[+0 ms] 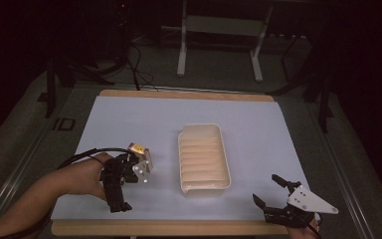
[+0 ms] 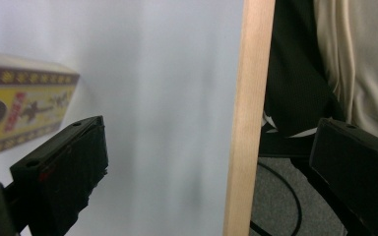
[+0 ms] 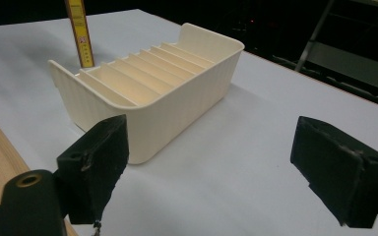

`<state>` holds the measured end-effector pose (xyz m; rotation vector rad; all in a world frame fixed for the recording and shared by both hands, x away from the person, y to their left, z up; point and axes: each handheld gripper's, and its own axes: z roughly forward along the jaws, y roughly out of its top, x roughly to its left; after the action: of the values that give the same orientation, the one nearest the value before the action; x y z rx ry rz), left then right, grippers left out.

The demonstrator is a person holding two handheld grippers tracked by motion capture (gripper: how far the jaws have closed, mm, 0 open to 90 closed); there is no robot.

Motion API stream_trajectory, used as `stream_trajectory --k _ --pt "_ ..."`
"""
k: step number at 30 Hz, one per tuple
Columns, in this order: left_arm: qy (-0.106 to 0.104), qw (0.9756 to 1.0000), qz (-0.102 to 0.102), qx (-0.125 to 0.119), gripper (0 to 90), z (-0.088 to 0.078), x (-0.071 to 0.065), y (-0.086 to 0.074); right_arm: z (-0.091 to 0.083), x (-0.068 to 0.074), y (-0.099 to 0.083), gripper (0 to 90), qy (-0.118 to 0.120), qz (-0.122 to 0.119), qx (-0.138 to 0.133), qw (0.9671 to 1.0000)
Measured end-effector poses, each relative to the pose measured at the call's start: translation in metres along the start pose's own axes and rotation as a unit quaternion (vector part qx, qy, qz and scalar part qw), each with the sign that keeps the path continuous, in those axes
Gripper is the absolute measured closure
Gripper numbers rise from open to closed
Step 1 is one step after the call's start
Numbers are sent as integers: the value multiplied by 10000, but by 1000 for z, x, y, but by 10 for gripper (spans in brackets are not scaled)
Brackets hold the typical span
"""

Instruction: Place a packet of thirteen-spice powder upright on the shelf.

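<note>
Dark surroundings frame a pale blue mat (image 1: 129, 124) on a wooden table (image 1: 179, 94); the cream slotted tray (image 1: 204, 155) sits mid-mat with every slot bare. Beside the left gripper (image 1: 121, 191), jaws released, lies the small yellow box (image 1: 140, 149) (not grasped); the right gripper (image 1: 270, 195) gapes too; loading looks unstarted.
</note>
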<state>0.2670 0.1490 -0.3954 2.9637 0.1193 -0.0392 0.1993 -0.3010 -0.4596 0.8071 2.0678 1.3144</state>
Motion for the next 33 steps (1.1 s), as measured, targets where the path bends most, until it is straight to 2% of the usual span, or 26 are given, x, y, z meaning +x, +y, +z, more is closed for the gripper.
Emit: stream_trajectory --k 6,11,15,23,28,29,33 --pt "150 9997 191 -4 13 -12 4 7 1 0 0 150 18 -7 11 10000" --pt "221 9995 240 -3 13 -22 12 11 0 -1 0 150 31 6 -17 10000" --pt "218 9995 235 -32 13 -27 22 15 0 -1 0 150 40 19 -29 10000" --pt "344 9990 273 23 14 -28 42 19 0 -1 -1 150 49 23 2 10000" --pt "376 9990 220 25 44 -29 54 18 0 -1 -1 150 57 29 7 10000" --pt "406 9990 186 32 44 -29 62 17 0 -1 -1 150 66 34 7 10000" --pt "454 9988 177 40 46 -28 71 16 0 -1 -1 150 75 35 13 10000"
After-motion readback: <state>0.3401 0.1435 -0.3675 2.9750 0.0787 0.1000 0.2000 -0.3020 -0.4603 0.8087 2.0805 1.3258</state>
